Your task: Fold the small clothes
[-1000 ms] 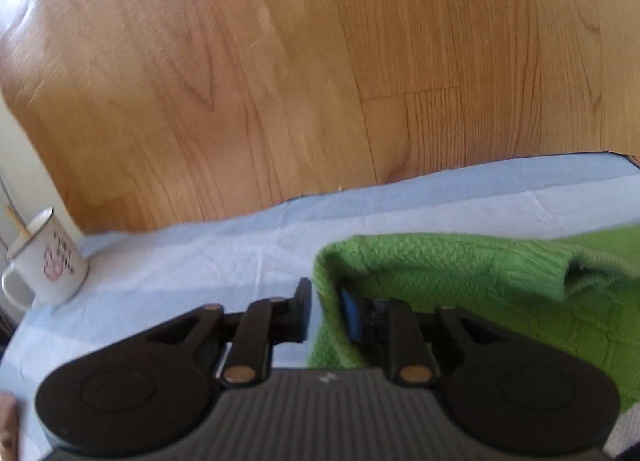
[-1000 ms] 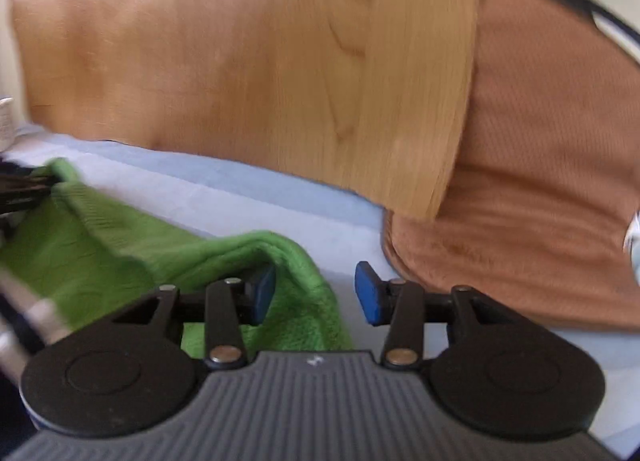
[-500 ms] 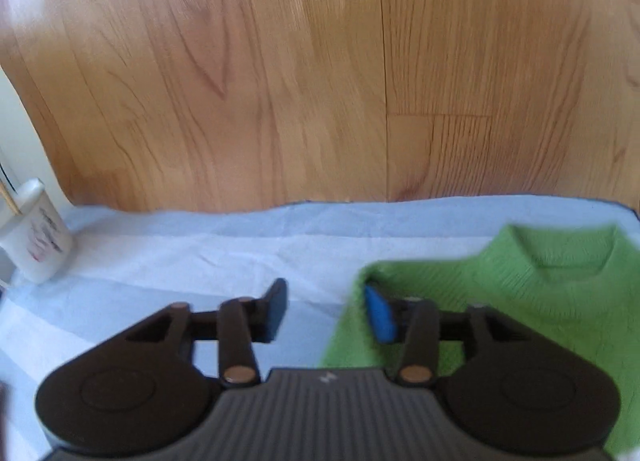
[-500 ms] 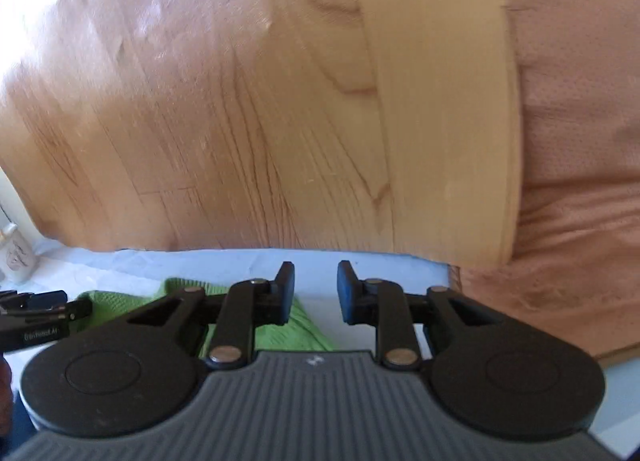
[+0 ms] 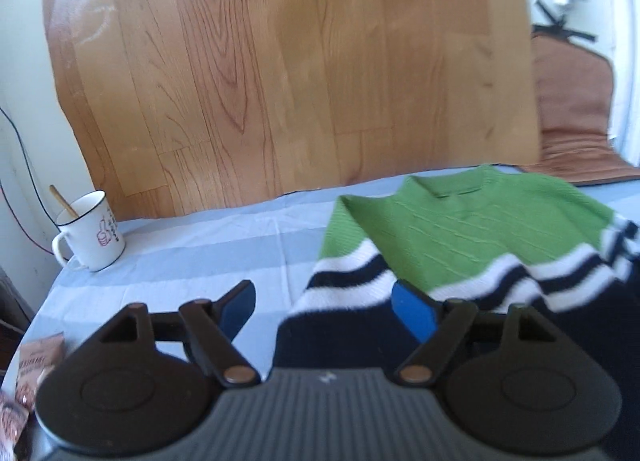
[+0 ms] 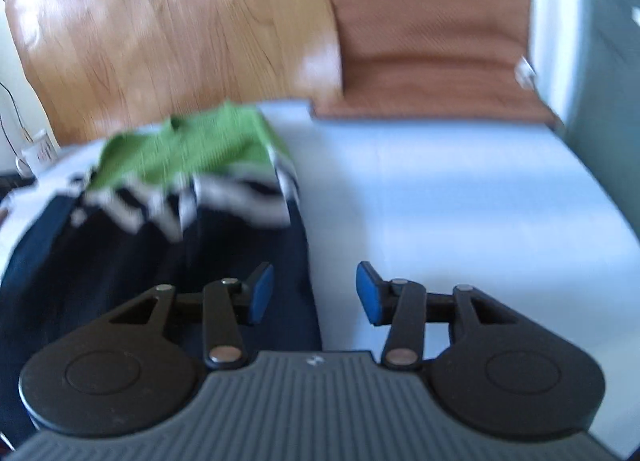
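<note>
Both claws opening, nothing between the jaws: left claw [image 5: 326,311], right claw [image 6: 315,293]. Sweater [image 5: 460,245] lies ahead of each. Advise gripping the navy hem corners evenly before folding toward the collar.

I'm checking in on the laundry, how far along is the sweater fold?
Done: sleeves look tucked in on the sweater, lying on the blue cloth. In hand: nothing; left gripper and right gripper are opening, empty. Left: probably folding it in half.
</note>
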Demonstrator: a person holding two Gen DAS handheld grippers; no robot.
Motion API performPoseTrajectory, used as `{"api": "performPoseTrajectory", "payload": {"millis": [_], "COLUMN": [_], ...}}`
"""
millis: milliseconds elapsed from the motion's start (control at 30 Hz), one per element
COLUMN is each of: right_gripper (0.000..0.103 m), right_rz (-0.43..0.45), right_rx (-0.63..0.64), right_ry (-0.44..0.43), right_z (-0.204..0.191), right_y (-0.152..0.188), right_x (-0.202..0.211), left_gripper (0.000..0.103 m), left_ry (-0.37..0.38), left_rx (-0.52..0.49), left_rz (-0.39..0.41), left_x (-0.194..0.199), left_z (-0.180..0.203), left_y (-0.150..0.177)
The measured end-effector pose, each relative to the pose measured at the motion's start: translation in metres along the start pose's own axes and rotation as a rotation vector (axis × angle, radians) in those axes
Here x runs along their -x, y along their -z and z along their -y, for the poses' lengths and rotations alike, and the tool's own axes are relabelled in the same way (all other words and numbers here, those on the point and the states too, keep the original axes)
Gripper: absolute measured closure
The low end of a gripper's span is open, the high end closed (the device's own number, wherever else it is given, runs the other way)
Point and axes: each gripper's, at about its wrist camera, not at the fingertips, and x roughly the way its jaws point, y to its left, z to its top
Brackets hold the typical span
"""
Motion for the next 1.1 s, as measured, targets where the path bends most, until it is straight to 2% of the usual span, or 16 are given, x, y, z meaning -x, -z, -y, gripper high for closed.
{"api": "performPoseTrajectory", "payload": {"millis": [33, 67, 100, 167, 233, 267, 333, 400, 433, 467, 500, 633, 800, 900, 967, 1100], "right_gripper": [0.058, 0.073, 0.097, 0.098, 0.098, 0.098, 0.098, 0.094, 0.093, 0.093, 0.092, 0.087, 0.078, 0.075, 0.075, 0.074], "right_rz": [-0.031, 0.015, 0.005, 0.028, 0.068, 0.094, 0.157, 0.137, 0.096, 0.095, 0.130, 0.201, 0.061, -0.023, -0.085, -0.168], "right_rx": [-0.011, 0.012, 0.035, 0.080, 0.201, 0.258, 0.406, 0.450, 0.420, 0.367, 0.286, -0.001, -0.010, 0.088, 0.128, 0.164], "right_ry": [0.011, 0.024, -0.002, 0.012, 0.104, 0.191, 0.493, 0.743, 0.832, 0.846, 0.771, 0.242, -0.307, -0.459, -0.509, -0.489], "right_z": [0.000, -0.002, -0.007, -0.019, -0.026, -0.023, -0.002, 0.034, 0.049, 0.055, 0.053, 0.011, -0.111, -0.189, -0.230, -0.278], "right_y": [0.014, 0.024, 0.026, 0.017, -0.002, -0.011, -0.036, -0.059, -0.071, -0.080, -0.087, -0.096, -0.087, -0.074, -0.066, -0.049], "right_x": [0.000, 0.009, 0.009, 0.009, 0.007, 0.007, -0.008, -0.031, -0.042, -0.043, -0.033, 0.004, -0.004, -0.026, -0.048, -0.080], "left_gripper": [0.025, 0.025, 0.025, 0.025, 0.025, 0.025, 0.025, 0.025, 0.025, 0.025, 0.025, 0.023, 0.024, 0.024, 0.023, 0.014], "left_ry": [0.004, 0.008, 0.007, -0.005, -0.031, -0.038, -0.045, -0.049, -0.046, -0.044, -0.039, 0.034, 0.199, 0.300, 0.324, 0.241], "left_rx": [0.003, 0.011, 0.023, 0.049, 0.078, 0.092, 0.111, 0.120, 0.125, 0.130, 0.136, 0.196, 0.260, 0.229, 0.185, 0.111], "left_rz": [0.012, 0.018, 0.020, 0.022, 0.028, 0.033, 0.048, 0.059, 0.063, 0.067, 0.069, 0.052, 0.061, 0.164, 0.246, 0.396], "left_x": [0.008, 0.015, 0.020, 0.030, 0.040, 0.045, 0.058, 0.069, 0.073, 0.077, 0.081, 0.090, 0.112, 0.156, 0.198, 0.285], "left_z": [-0.001, -0.002, -0.004, -0.010, -0.020, -0.025, -0.033, -0.038, -0.041, -0.043, -0.046, -0.059, -0.068, -0.073, -0.084, -0.108], "left_y": [0.003, 0.006, 0.008, 0.009, 0.009, 0.009, 0.011, 0.013, 0.014, 0.016, 0.018, 0.026, 0.040, 0.056, 0.071, 0.110]}}
